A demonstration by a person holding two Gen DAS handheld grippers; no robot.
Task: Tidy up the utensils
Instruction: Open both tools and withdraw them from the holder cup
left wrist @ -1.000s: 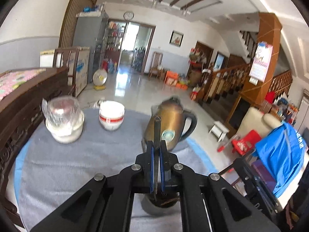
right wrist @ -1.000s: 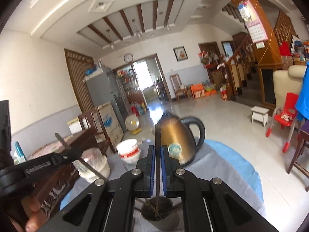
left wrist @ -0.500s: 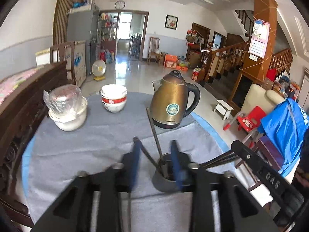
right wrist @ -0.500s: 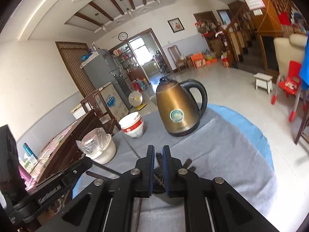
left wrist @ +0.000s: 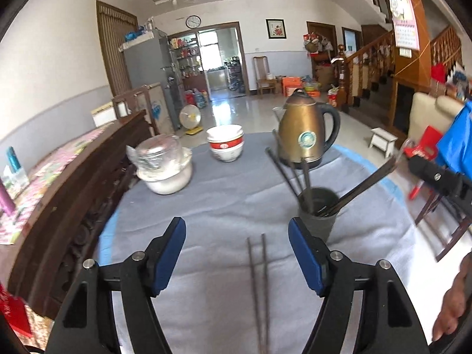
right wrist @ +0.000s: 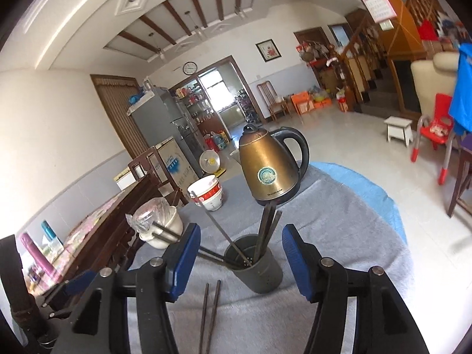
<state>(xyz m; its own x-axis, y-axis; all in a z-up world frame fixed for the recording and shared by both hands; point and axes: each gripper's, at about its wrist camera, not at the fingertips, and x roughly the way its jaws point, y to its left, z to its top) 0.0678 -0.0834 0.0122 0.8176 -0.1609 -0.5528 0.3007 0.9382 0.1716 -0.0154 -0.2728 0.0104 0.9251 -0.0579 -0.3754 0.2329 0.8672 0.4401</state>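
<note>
Round table under a grey cloth (left wrist: 224, 206), blue underlayer showing at the rim. Left gripper (left wrist: 237, 253): blue-padded jaws have just been opening and stand wide apart, gripping nothing. On the cloth between and just beyond them lies a pair of dark chopsticks (left wrist: 259, 283), side by side, running toward the camera; the near ends are blurred. Right gripper (right wrist: 240, 256): jaws likewise just been opening, now well apart, pads pressing on nothing. The dark cylindrical utensil holder (right wrist: 255, 265) stands upright just ahead of them, framed in the gap but apparently untouched. Several dark chopsticks (right wrist: 267, 230) lean out of the holder in different directions, some nearly upright, others splayed low over the rim. The loose pair lies on the cloth beside the holder's base, in front of it in the right wrist view. Behind the holder: bronze electric kettle (right wrist: 267, 168) with a black handle. Left of the kettle: stacked white bowls with a red band (right wrist: 208, 196). Further left: a white bowl covered in clear plastic (left wrist: 165, 168). A hand (left wrist: 454, 301) shows at the right edge of the left wrist view.
</note>
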